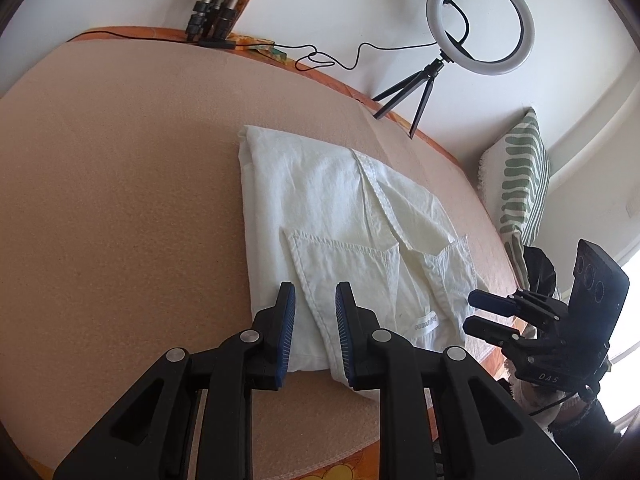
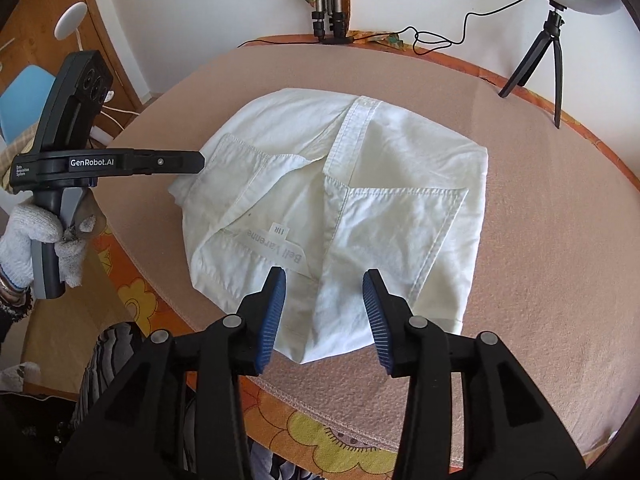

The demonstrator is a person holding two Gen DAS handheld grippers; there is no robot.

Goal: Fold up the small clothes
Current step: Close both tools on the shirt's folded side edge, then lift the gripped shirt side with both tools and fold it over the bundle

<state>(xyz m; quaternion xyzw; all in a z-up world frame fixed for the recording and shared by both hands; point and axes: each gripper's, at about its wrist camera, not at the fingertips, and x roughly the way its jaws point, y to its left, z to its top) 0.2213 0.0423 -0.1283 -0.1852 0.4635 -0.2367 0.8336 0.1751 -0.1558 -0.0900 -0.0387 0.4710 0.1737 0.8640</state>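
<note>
On the peach-coloured table cover (image 2: 540,240), toward its near edge and about midway along it, lies the white garment (image 2: 340,200), folded into a rough rectangle with its collar side facing me. A printed label (image 2: 276,246) shows near the collar, and a buttoned placket (image 2: 352,128) runs away from me toward the far edge.

My right gripper (image 2: 325,312) hangs over the garment's near edge with its blue pads apart; cloth shows beneath the gap, but the pads press on nothing, so it is released. My left gripper (image 1: 316,320) hovers over the near left corner of the garment, its pads standing a narrow way apart with a hem of fabric seen between them; they do not pinch it, so that one is let go too. From the right camera I see the left gripper (image 2: 192,162) side-on at the garment's left border, carried by my gloved hand (image 2: 36,236).

At the far edge of the table stands a ring light (image 1: 480,20) on a small tripod (image 1: 416,92), its cable (image 1: 340,58) trailing along that edge. A green striped cushion (image 1: 520,184) leans beyond the table's right edge.
</note>
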